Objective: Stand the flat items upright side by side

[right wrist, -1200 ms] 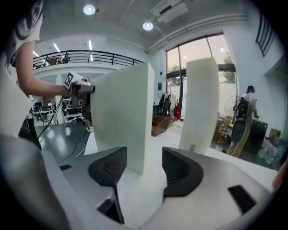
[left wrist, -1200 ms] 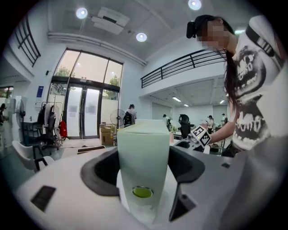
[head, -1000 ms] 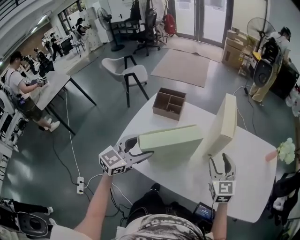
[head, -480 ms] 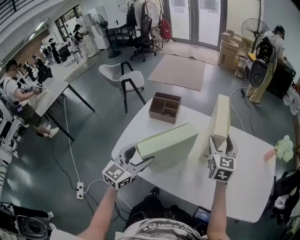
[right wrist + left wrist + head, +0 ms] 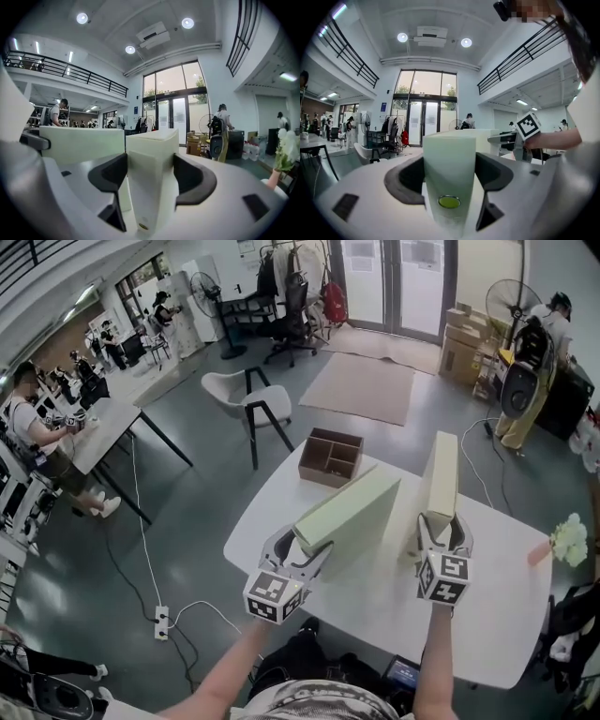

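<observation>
Left tongs (image 5: 302,547), at table (image 5: 375,607) edge, grip green box (image 5: 352,512) end; right tongs (image 5: 442,527), just closing, grip cream box (image 5: 442,472); gap between boxes.

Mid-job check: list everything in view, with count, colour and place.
white table: one, white, centre
brown divided wooden tray: one, brown, table's far edge
left pale green flat box: one, pale green, on edge, far end near the tray
right pale green flat box: one, pale green, upright, right of the first, apart
white flowers: one bunch, white, by the table's right edge
white chair: one, white, floor beyond the table
beige rug: one, beige, floor by the glass doors
left gripper: one, white, shut on the left box's near end
right gripper: one, white, jaws have just been closing, shut on the right box's near end
</observation>
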Action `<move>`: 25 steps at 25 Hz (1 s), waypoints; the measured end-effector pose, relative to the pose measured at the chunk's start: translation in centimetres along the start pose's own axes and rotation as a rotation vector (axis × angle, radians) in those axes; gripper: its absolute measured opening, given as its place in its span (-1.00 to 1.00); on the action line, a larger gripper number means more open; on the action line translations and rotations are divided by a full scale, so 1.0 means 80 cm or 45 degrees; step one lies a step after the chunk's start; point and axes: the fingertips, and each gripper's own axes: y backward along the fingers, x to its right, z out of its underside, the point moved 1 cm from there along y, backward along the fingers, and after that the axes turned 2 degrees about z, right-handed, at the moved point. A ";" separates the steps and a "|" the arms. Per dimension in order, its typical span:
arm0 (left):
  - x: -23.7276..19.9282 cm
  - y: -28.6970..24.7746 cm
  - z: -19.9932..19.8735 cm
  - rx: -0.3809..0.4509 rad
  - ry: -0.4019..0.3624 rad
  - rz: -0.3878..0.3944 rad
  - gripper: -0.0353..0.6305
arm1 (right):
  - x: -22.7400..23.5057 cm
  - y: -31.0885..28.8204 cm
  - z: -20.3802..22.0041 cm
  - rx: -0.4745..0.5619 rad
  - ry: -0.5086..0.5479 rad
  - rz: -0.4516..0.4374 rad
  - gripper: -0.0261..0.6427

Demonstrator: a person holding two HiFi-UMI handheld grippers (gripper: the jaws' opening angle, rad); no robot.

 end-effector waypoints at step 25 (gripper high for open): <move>0.131 -0.205 -0.034 -0.044 0.022 0.095 -0.04 | 0.002 -0.001 -0.001 -0.034 0.013 -0.043 0.00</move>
